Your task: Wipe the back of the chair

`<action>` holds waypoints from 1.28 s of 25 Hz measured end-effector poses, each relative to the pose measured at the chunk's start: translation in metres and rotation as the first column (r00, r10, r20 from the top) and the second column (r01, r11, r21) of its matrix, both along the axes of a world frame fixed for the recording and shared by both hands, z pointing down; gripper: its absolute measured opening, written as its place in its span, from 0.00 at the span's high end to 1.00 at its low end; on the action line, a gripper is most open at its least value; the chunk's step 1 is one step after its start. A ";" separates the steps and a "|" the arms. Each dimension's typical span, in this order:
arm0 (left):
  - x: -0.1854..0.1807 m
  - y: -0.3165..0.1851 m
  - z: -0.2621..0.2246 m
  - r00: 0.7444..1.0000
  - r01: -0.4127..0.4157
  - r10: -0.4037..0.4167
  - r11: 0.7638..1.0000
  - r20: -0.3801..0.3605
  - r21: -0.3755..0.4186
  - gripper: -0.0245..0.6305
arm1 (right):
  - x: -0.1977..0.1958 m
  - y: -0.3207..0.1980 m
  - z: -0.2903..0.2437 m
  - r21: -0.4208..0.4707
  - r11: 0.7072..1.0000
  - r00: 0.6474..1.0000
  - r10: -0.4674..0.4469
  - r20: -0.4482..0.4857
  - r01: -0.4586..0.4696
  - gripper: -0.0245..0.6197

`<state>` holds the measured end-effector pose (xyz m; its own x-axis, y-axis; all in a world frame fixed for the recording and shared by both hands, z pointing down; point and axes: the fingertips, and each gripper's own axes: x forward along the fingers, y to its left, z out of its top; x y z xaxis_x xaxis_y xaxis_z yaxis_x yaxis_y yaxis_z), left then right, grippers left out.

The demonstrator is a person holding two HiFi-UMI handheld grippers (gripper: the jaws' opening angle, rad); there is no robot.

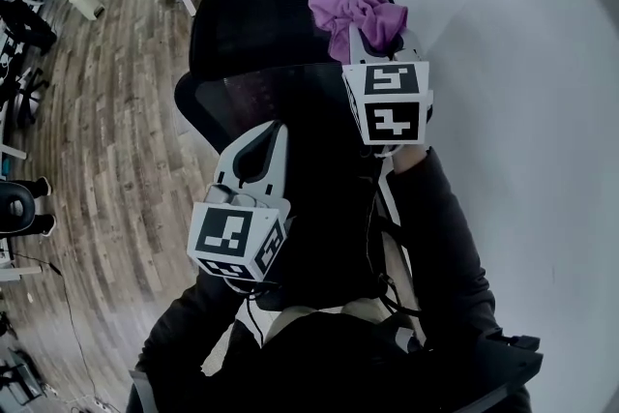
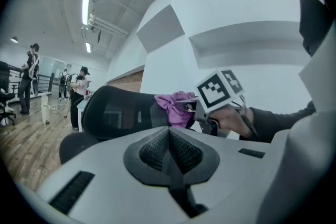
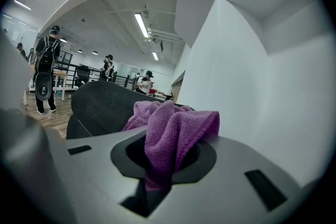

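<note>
**Left gripper parked low, cloth up on the top edge**

Left gripper [image 1: 263, 138] sits closest to me, low against the chair's spine, and its jaws are pressed together with nothing between them. It's only along for the ride. All the work is up on my right: the right gripper [image 1: 379, 48] is pinching a bunched purple microfibre cloth [image 1: 353, 13], the folds spilling out over the jaws. That cloth is at the top right corner of the black mesh office chair [image 1: 256, 24], and it looks to be touching the upper edge there, close beside the white wall [image 1: 503, 63]. The chair back stands right in front of me, its rear face toward me, on the wood floor [image 1: 106, 111].

How far along? I judge it early, or at the top of a pass. The mesh shows no streaks or damp patches, so I can't say which parts are done. Everything below the cloth, the whole broad panel down to my left gripper, looks to be left to cover.
</note>
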<state>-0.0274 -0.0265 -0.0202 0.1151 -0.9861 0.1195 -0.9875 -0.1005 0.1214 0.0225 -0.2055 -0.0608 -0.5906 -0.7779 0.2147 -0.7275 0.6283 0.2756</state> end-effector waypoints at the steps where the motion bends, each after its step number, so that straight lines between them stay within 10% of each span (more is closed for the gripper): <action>1: -0.001 -0.014 -0.008 1.000 0.002 -0.002 1.000 0.011 0.011 0.96 | 0.003 0.000 -0.001 0.002 1.000 1.000 0.004 0.002 -0.004 0.86; 32: 0.001 -0.148 -0.052 0.998 -0.015 0.012 0.999 0.057 0.049 0.96 | 0.012 -0.008 -0.017 0.024 0.999 0.996 0.030 0.089 -0.032 0.86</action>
<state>-0.0268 -0.1749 -0.0727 0.1225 -0.9894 0.0776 -0.9912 -0.1180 0.0600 0.0342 -0.2131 -0.0774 -0.5821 -0.8006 0.1421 -0.7686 0.5988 0.2250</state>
